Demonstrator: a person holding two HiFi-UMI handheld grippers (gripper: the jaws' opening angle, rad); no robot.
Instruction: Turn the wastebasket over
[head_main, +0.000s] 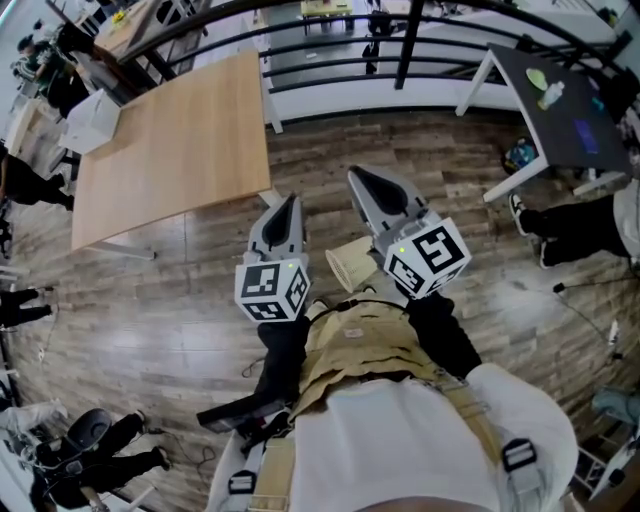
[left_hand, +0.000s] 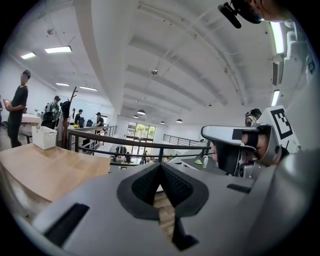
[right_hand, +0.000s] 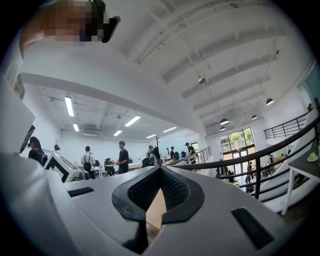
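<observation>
A small pale beige wastebasket (head_main: 350, 266) sits on the wood floor, seen in the head view between my two grippers and just ahead of my body. Which way up it stands I cannot tell. My left gripper (head_main: 294, 200) is held in the air to the left of it, jaws together and empty. My right gripper (head_main: 354, 175) is raised above and to the right of it, also shut with nothing in it. The left gripper (left_hand: 161, 167) and the right gripper (right_hand: 160, 170) both point roughly level across the room. Neither gripper view shows the basket.
A light wooden table (head_main: 170, 150) with a white box (head_main: 95, 120) stands ahead on the left. A black railing (head_main: 400, 50) runs across the far side. A dark table (head_main: 570, 100) and a person's legs (head_main: 580, 225) are at the right.
</observation>
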